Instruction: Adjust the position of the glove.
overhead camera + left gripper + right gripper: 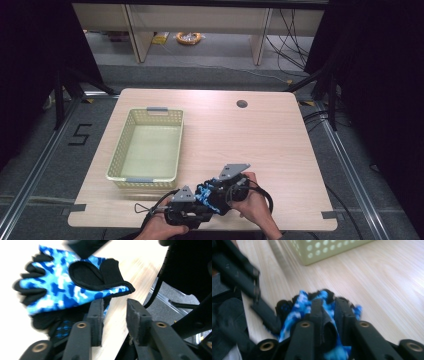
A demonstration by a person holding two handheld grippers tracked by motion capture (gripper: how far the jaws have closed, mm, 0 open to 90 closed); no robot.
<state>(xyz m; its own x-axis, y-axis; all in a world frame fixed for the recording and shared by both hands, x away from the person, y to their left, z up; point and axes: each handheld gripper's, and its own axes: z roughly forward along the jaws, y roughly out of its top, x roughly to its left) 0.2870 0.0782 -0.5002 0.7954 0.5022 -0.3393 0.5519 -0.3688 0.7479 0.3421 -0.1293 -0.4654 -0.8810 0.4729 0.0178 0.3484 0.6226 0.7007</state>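
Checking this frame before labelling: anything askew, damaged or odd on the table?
One thing: the blue camo glove is bunched up between the left gripper and right gripper, near the table's front edge, not flat. The basket sits square and empty. No damage visible.

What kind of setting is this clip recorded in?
Probably a lab or recording booth rather than a home: black curtains close in both sides, metal rails run along the floor, and loose cables lie behind the single wooden table.
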